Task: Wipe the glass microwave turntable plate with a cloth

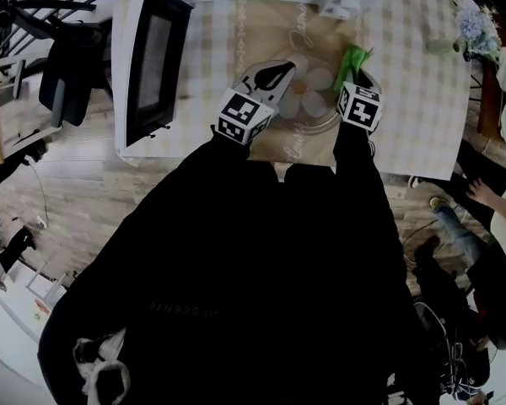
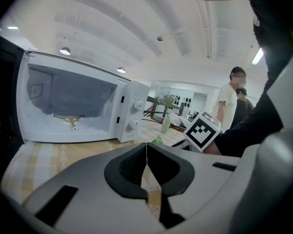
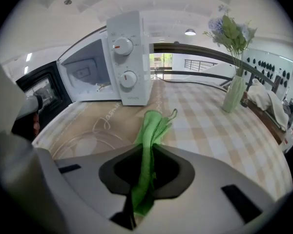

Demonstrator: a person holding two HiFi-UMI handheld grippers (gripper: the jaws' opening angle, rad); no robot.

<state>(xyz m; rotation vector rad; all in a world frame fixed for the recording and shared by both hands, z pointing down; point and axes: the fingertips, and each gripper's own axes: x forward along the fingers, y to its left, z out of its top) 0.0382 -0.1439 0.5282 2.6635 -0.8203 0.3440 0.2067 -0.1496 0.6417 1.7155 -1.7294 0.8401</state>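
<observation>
The clear glass turntable plate [image 1: 314, 101] lies flat on the checked tablecloth in front of the microwave; in the right gripper view the plate [image 3: 83, 143] shows low at the left. My right gripper [image 3: 149, 155] is shut on a green cloth [image 3: 154, 126], whose free end droops forward onto the table just right of the plate. In the head view this gripper [image 1: 354, 72] and the cloth [image 1: 352, 59] sit at the plate's right rim. My left gripper [image 1: 280, 74] rests at the plate's left rim. Its jaws [image 2: 146, 152] are closed, with only a thin pale line between them.
A white microwave [image 2: 73, 106] stands at the back of the table, its dark door [image 1: 156, 62] swung open to the left and its cavity empty. A vase of flowers [image 3: 234, 84] stands at the right. People [image 2: 229, 106] stand past the table's right side.
</observation>
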